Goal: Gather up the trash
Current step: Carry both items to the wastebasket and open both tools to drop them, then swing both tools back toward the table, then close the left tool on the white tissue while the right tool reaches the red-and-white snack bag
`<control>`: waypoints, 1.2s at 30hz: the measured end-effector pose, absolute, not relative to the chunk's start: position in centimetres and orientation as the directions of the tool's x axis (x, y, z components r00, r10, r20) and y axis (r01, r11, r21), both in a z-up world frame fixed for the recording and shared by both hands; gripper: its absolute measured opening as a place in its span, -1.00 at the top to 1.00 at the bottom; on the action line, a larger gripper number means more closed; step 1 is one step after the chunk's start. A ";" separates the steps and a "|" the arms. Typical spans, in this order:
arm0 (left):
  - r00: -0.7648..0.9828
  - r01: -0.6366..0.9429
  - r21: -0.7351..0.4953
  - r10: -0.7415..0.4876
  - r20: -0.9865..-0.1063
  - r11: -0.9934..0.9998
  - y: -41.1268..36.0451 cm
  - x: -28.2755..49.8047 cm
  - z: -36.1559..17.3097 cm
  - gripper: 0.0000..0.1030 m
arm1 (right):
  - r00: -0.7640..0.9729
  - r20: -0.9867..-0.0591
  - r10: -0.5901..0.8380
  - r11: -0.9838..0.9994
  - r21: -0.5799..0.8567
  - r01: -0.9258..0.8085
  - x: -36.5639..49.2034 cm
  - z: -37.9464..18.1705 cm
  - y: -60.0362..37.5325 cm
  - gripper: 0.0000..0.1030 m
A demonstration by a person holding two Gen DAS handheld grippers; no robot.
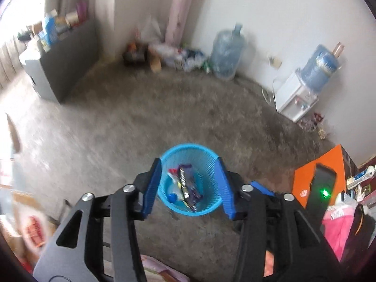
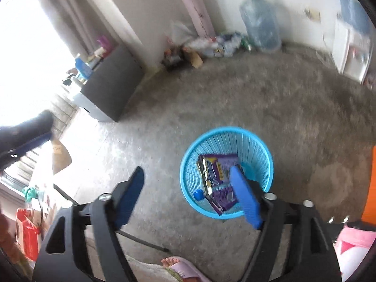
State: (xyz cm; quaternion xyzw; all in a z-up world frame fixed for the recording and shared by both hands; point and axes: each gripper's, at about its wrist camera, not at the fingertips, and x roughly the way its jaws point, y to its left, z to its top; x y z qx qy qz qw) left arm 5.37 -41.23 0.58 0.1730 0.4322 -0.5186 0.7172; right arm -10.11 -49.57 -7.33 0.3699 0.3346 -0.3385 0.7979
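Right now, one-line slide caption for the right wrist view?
Open right tongs above blue mesh bin holding a purple wrapper.

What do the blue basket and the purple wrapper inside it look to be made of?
Basket: apparently moulded plastic, light blue, with thin ribs and open slots in the wall and a smooth rim. Wrapper: probably metallised plastic film; its creased edge shows silver and glints, and its purple face is printed. Blur keeps both uncertain.

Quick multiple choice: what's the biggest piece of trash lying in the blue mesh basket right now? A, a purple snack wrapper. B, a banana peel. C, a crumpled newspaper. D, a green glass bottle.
A: the right wrist view shows a purple snack wrapper lying inside the blue mesh basket, beside a small blue cap.
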 end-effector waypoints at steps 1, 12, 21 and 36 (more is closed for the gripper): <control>0.114 0.895 -0.185 -0.610 -0.784 0.406 -39.7 5.3 1.9 0.06 | 0.541 -0.777 -0.322 0.520 0.333 0.787 -9.7 -6.1 -48.7 -0.58; 0.403 0.736 -0.208 -0.664 -0.630 0.644 -15.8 8.7 11.1 -0.28 | 0.498 -0.600 -0.626 0.668 -0.083 0.739 -6.0 3.1 -38.7 -0.87; 0.710 0.401 -0.221 -0.454 -0.538 0.889 4.5 11.5 13.4 -0.39 | 0.743 -0.516 -0.425 0.860 0.026 0.510 -3.2 7.6 -33.1 -0.87; 0.567 0.433 -0.379 -0.574 -0.591 0.818 8.3 13.2 4.9 -0.38 | 0.798 -0.566 0.208 0.867 0.484 0.117 7.1 7.2 -26.1 -0.65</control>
